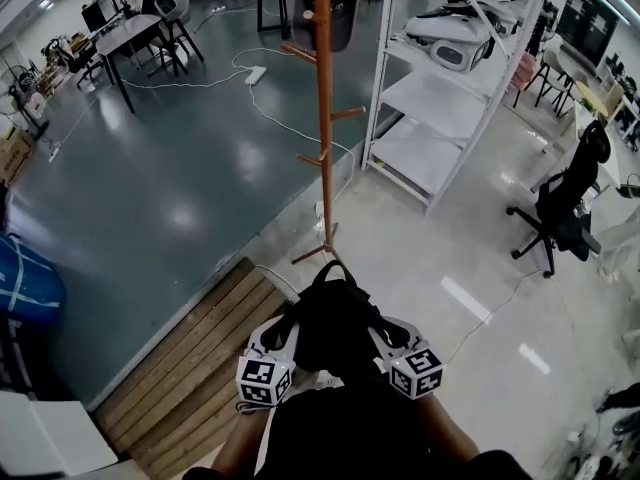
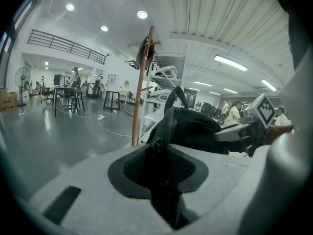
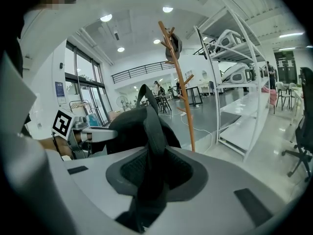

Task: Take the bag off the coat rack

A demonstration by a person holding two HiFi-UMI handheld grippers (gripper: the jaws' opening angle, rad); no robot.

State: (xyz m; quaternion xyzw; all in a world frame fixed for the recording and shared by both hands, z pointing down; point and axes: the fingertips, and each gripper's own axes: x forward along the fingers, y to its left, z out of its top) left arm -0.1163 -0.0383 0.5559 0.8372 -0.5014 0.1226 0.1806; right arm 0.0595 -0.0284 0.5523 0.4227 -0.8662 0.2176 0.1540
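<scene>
A black bag (image 1: 333, 320) hangs in the air close to my body, off the orange coat rack (image 1: 322, 118), which stands a step ahead. My left gripper (image 1: 290, 330) is shut on a black strap (image 2: 159, 148) on the bag's left side. My right gripper (image 1: 378, 332) is shut on a strap (image 3: 149, 131) on its right side. From the left gripper view, the bag (image 2: 195, 129) bulges beyond the jaws with the rack (image 2: 142, 87) behind. The right gripper view has the bag (image 3: 132, 126) and the rack (image 3: 181, 87) too. A dark item (image 1: 330, 8) still hangs at the rack's top.
White metal shelving (image 1: 450, 78) with helmets stands right of the rack. A black office chair (image 1: 565, 203) is further right. A wooden plank platform (image 1: 200, 353) lies at my left. A white cable (image 1: 270, 108) crosses the dark floor, with desks (image 1: 135, 38) behind.
</scene>
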